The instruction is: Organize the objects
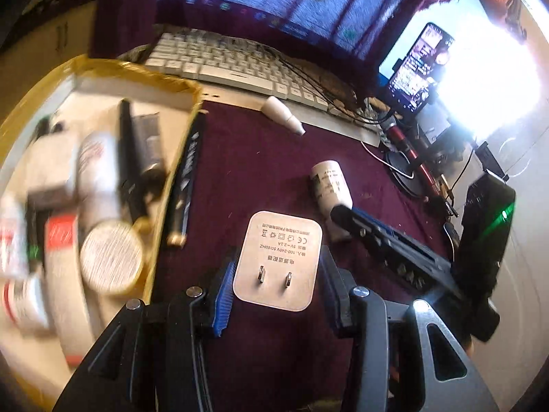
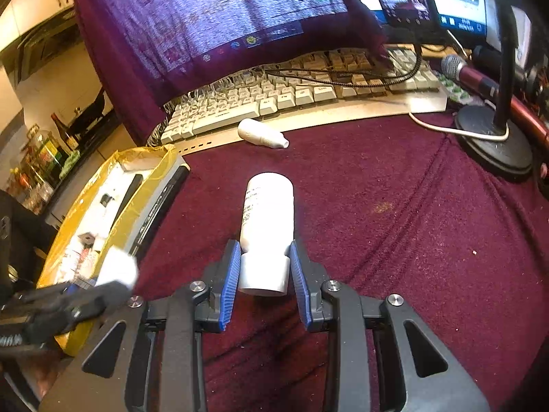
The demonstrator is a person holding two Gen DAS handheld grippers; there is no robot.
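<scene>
While sorting is only partly done, I report as follows.
Box [image 1: 103,72]: yellow-edged, already holds several tubes and jars.
Left gripper [image 1: 274,267]: clenched on the white charger [image 1: 279,254], lifted just beside the box.
Right gripper [image 2: 264,267]: fingers pressing the cap of the white bottle [image 2: 267,209] lying on the cloth [image 2: 394,206].
Outstanding: charger, bottle, small dropper [image 2: 262,133] by the keyboard [image 2: 308,92], dark pen [image 1: 183,178] against the box wall.

Home computer desk. Keyboard [image 2: 302,99], cloth-draped monitor [image 2: 219,24], microphone [image 2: 470,75] on maroon-covered surface [image 2: 394,213]. Kitchen shelves with bottles [image 2: 51,151] alongside.
</scene>
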